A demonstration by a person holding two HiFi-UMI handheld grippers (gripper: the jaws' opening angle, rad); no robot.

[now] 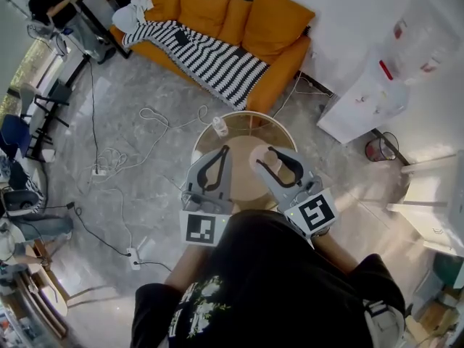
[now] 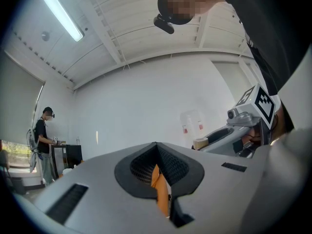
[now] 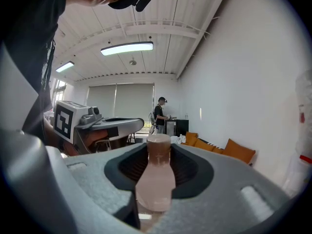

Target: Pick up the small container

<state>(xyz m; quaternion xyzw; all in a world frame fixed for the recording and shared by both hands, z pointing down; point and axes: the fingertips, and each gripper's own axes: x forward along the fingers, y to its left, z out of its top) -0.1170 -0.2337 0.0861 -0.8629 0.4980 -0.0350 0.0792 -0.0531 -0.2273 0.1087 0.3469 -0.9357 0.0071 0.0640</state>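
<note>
Small container: a pale pink, bottle-shaped one (image 3: 155,179), upright between the jaws of the right gripper (image 1: 270,153), above the round tabletop (image 1: 243,188).
Right jaws: clenched on the container's body, neck poking up past the pads.
Left gripper (image 1: 225,151): jaws closed together on nothing, level beside the right.
Done: the grasp looks secure.
Lift: probably clear of the tabletop, though the steep head view hides the gap.
Left: little beyond holding it steady.
Also there: a small white bottle (image 1: 220,127) near the tabletop's far edge, untouched.
</note>
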